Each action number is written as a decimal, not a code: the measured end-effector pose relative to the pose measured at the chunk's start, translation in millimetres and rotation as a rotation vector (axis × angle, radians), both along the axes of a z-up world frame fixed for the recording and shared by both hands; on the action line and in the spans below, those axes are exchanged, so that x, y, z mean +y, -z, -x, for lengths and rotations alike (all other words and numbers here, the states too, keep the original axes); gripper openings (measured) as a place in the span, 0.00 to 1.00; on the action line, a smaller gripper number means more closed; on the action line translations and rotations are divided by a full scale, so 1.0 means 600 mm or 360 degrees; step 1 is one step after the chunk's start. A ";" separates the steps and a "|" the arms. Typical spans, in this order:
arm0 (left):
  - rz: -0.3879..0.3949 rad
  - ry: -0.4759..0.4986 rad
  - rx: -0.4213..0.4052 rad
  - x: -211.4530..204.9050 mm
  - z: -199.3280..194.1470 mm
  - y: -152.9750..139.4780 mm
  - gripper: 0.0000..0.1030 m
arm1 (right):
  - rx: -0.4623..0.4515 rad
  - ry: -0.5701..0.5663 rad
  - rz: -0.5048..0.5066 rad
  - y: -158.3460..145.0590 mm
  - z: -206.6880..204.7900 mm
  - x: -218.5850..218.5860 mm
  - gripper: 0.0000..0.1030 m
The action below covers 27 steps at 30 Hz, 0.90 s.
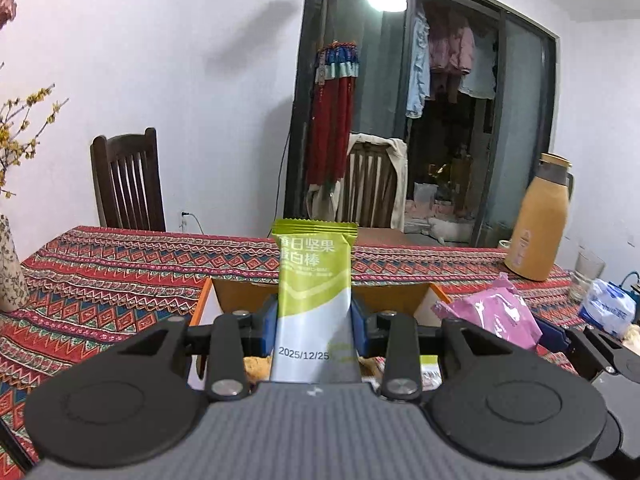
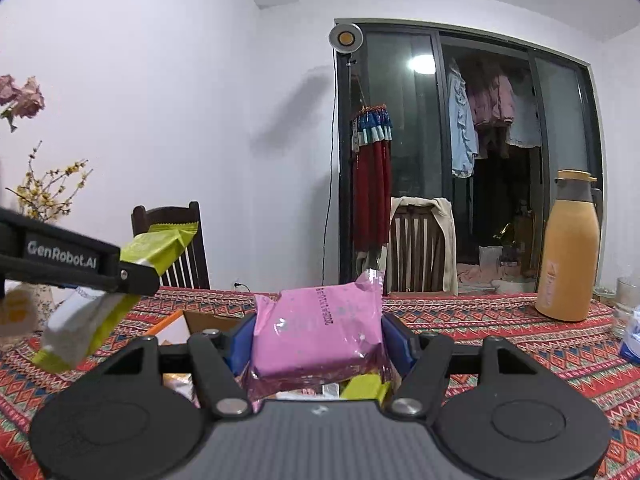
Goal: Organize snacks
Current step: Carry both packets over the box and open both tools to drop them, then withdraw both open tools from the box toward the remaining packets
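Looking largest first, we see the surface point(image 1: 100, 276) draped in a woven cloth of red zigzags and diamonds, with an open cardboard box point(image 1: 248, 292) on it and a smooth tan flask point(image 2: 568, 256) standing upright at its right end. Our right claw point(image 2: 318, 338) is clamped on a plump, glossy pink packet point(image 2: 320, 332), held above the cloth. Our left claw point(image 1: 314, 320), narrower, pinches a slim green-and-white foil bar point(image 1: 314, 292) upright over the box
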State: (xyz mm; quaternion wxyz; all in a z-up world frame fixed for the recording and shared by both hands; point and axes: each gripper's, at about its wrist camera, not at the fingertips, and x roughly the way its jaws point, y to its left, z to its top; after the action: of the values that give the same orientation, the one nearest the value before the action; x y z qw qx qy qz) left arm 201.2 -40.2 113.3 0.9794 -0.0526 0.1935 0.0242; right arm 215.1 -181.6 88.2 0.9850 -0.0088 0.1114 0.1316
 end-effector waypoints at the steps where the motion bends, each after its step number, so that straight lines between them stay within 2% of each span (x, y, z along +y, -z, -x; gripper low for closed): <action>1: 0.0010 -0.0015 0.0010 0.003 -0.012 0.004 0.36 | 0.0006 0.0002 0.0002 0.001 -0.014 0.005 0.64; 6: 0.0039 -0.0094 0.0051 0.020 -0.058 0.034 0.36 | 0.0088 0.0029 -0.0049 0.027 -0.063 0.012 0.64; 12: 0.0043 -0.0116 0.0183 0.037 -0.101 0.079 0.36 | 0.0230 0.0009 -0.0020 0.065 -0.091 0.014 0.64; 16: 0.0042 -0.0113 0.0229 0.039 -0.108 0.097 0.38 | 0.0270 0.0006 -0.0028 0.074 -0.093 0.010 0.65; 17: 0.0045 -0.0120 0.0230 0.040 -0.107 0.100 0.42 | 0.0279 0.0002 -0.0032 0.075 -0.094 0.008 0.66; 19: 0.0067 -0.0129 0.0223 0.045 -0.102 0.100 0.68 | 0.0286 0.0004 -0.0042 0.076 -0.092 0.006 0.73; 20: 0.0084 -0.0150 0.0207 0.048 -0.096 0.098 0.91 | 0.0279 0.0011 -0.0048 0.076 -0.090 0.003 0.75; 21: 0.0093 -0.0181 0.0173 0.055 -0.091 0.095 1.00 | 0.0273 0.0015 -0.0060 0.074 -0.088 0.001 0.84; 22: 0.0096 -0.0203 0.0133 0.058 -0.082 0.090 1.00 | 0.0263 0.0017 -0.0074 0.072 -0.085 -0.003 0.95; 23: 0.0108 -0.0203 0.0108 0.061 -0.076 0.086 1.00 | 0.0252 0.0021 -0.0086 0.069 -0.082 -0.006 1.00; 27: 0.0136 -0.0208 0.0063 0.065 -0.061 0.077 1.00 | 0.0217 0.0027 -0.0115 0.062 -0.072 -0.011 1.00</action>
State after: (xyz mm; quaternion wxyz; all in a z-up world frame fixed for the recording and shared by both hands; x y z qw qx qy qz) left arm 237.6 -1.4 67.0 0.9685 -0.1064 0.2100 0.0808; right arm 258.5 -188.3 50.8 0.9759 0.0369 0.1733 0.1274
